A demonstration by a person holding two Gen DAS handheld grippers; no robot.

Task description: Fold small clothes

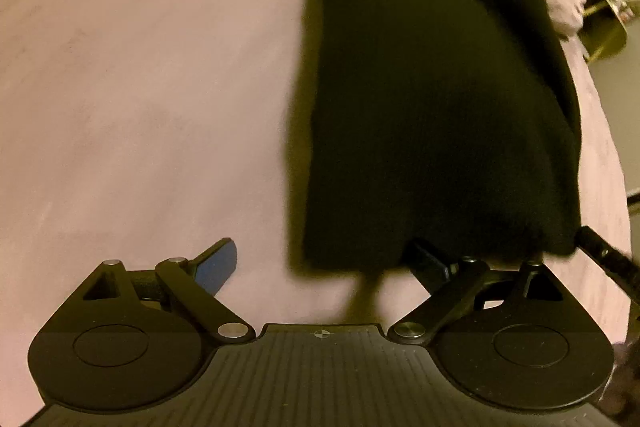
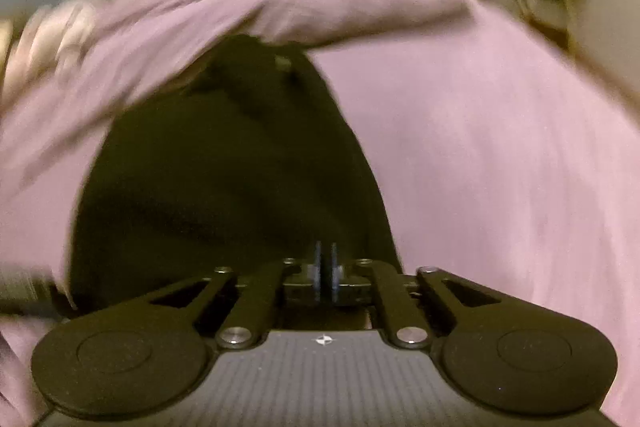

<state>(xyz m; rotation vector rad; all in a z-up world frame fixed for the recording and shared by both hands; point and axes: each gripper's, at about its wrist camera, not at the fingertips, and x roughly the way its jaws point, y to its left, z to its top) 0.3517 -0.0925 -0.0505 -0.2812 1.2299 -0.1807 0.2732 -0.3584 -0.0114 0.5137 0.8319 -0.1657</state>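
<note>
The black garment (image 1: 432,115) lies part-folded on the pink bedsheet (image 1: 140,87); left gripper (image 1: 320,263) gapes wide, right gripper (image 2: 326,273) pinches its near edge; folds probably remain.

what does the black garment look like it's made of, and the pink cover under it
The black garment: seemingly a soft matte knit or jersey, with no sheen and a limp drape; the weave is too dark to tell. The pink bed cover: probably brushed cotton-like fabric, matte and faintly streaked, bunching into soft folds.
</note>
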